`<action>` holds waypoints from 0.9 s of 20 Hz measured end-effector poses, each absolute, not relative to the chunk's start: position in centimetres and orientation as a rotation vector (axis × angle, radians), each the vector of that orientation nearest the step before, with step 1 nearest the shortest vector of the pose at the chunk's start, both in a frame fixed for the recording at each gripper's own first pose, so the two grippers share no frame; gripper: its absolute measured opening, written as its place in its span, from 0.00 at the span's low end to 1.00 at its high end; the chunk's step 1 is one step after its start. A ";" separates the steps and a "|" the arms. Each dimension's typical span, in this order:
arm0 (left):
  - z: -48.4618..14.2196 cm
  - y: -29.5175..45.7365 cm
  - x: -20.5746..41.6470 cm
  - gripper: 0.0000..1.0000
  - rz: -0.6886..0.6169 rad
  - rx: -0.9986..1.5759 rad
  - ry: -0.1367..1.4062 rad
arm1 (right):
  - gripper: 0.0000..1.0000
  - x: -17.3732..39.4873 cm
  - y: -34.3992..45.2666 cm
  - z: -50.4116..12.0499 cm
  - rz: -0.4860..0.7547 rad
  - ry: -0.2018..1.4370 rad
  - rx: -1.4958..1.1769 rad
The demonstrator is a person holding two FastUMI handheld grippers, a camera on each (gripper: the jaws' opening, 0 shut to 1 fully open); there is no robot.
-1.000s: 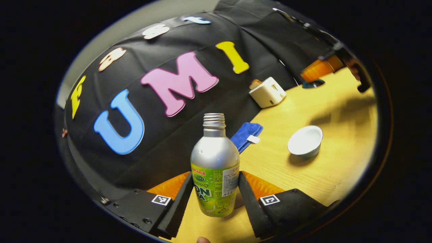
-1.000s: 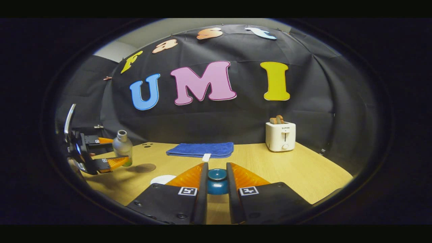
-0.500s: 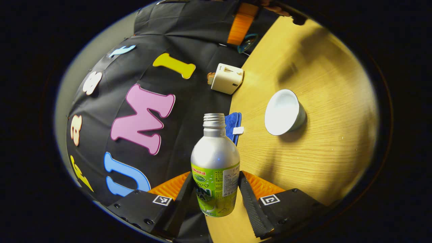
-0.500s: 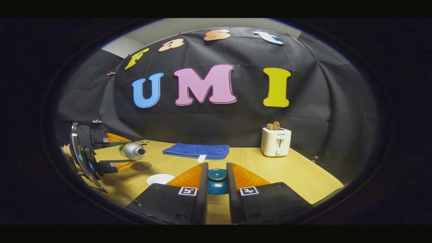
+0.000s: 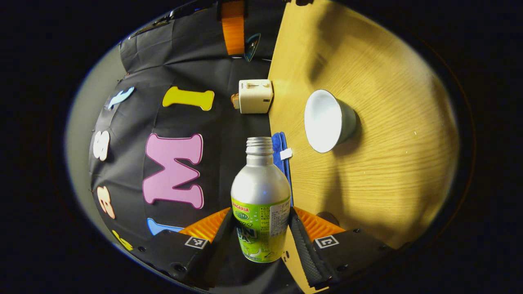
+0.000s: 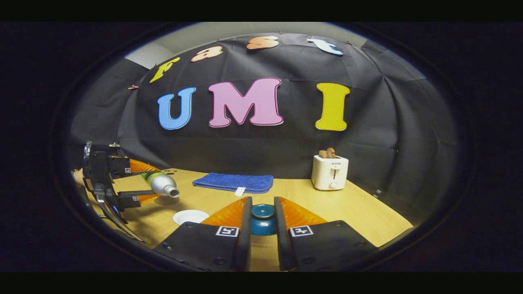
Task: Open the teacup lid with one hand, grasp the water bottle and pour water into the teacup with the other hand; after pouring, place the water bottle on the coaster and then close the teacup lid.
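Gripping the one water bottle (image 5: 260, 204) around its labelled body, my left tongs (image 5: 261, 239) have both fingers pressed against its sides in the left gripper view. Its cap is off, and whether anything comes from the mouth I cannot tell. One white teacup (image 5: 328, 121) stands open on the table (image 5: 380, 163), well apart from the bottle's mouth. One toaster (image 5: 255, 96) sits by the wall, with one blue cloth (image 5: 279, 152) half hidden behind the bottle.

In the right gripper view, my right tongs (image 6: 262, 228) are clenched on the one blue lid (image 6: 262, 219), its lower part hidden between the fingers. Far left, the bottle lies tipped nearly level, mouth above and just beside the cup, whose rim is partly cut off by my tongs.
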State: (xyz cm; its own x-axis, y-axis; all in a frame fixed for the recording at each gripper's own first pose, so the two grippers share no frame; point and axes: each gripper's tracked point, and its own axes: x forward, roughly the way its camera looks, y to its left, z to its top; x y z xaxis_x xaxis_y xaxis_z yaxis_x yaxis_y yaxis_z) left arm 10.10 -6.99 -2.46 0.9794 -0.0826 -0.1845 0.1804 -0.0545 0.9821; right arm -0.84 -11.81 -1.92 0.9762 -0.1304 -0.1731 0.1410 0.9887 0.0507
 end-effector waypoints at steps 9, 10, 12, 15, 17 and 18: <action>-3.5 -7.6 9.8 0.80 -0.269 1.808 0.088 | 0.30 -1.1 -12.1 -1.4 -0.150 0.156 0.047; -3.7 -7.3 10.0 0.80 -0.271 1.825 0.096 | 0.30 -1.1 -12.1 -1.3 -0.149 0.156 0.048; -3.8 -7.0 9.6 0.80 -0.274 1.845 0.104 | 0.30 -1.1 -12.0 -1.4 -0.147 0.157 0.051; -3.9 -7.0 9.6 0.80 -0.284 1.865 0.117 | 0.30 -1.1 -12.0 -1.4 -0.145 0.159 0.051; -4.1 -6.8 9.8 0.80 -0.287 1.881 0.125 | 0.30 -1.1 -12.0 -1.3 -0.145 0.156 0.052; -4.3 -6.7 9.9 0.80 -0.287 1.888 0.128 | 0.30 -1.1 -12.1 -1.3 -0.145 0.155 0.052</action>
State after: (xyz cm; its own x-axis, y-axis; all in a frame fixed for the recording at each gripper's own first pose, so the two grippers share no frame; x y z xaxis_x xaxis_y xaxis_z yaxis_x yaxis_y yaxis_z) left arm 9.89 -6.73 -4.25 0.9640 -0.0531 -0.2605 0.2292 -0.3306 0.9155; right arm -1.08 -12.08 -1.28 0.9775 -0.1401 -0.1579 0.1482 0.9881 0.0406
